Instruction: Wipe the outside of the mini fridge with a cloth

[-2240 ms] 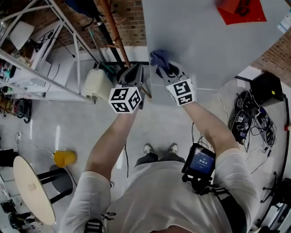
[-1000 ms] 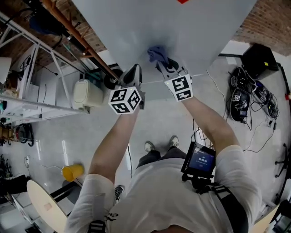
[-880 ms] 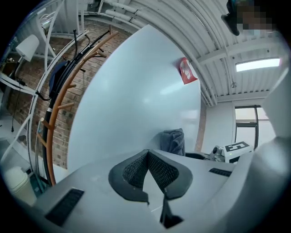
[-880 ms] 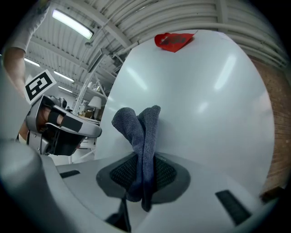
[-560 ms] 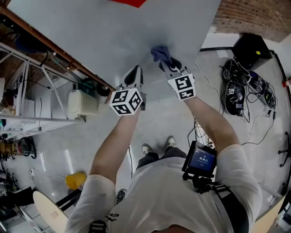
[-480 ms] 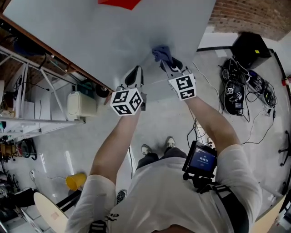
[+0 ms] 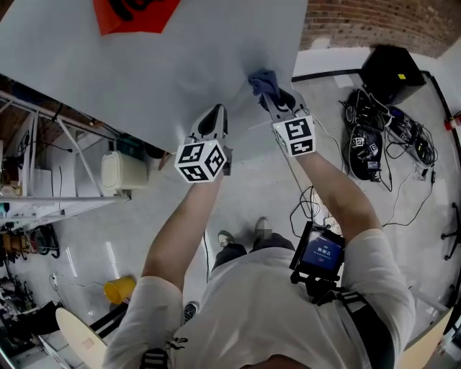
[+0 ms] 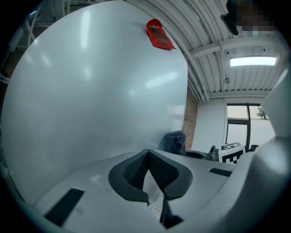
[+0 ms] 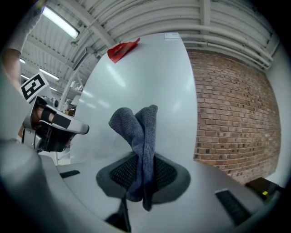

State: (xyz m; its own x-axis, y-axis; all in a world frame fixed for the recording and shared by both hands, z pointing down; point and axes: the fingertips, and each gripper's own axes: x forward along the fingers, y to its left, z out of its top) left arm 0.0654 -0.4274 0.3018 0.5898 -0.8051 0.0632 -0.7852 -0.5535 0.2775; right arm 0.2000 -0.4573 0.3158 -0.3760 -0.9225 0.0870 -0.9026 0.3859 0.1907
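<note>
Two grippers in play, both held up in front of the person. Nearest the head camera: a small lit screen unit [image 7: 320, 254] strapped at the chest, then both bare forearms reaching forward. Left gripper [image 7: 212, 117]: jaws drawn together, the tips meeting, nothing between the pads [image 8: 160, 169]; it points at the panel just left of the other gripper, and contact with the panel cannot be confirmed. Right gripper [image 7: 276, 96]: jaws clamped on a grey-blue cloth [image 9: 139, 132], which runs up between the pads, a short tail hanging below them and two bunched folds standing past the tips. In the head view the cloth [image 7: 263, 81] sits at the pale grey side of the mini fridge [image 7: 180, 65], close to that panel's right edge; from the left gripper view the same cloth [image 8: 176, 142] shows bunched at the panel's edge, with the right gripper's marker cube [image 8: 231, 152] just behind it. Farther up the panel: a red sticker [image 7: 134, 14], well apart from the cloth. Beyond the fridge: a brick wall [image 9: 232, 118] on the right, tangled cables [image 7: 374, 144] and a black box [image 7: 392, 68] on the floor, a white canister [image 7: 117, 170] and a yellow cup [image 7: 118, 288] off to the left.
</note>
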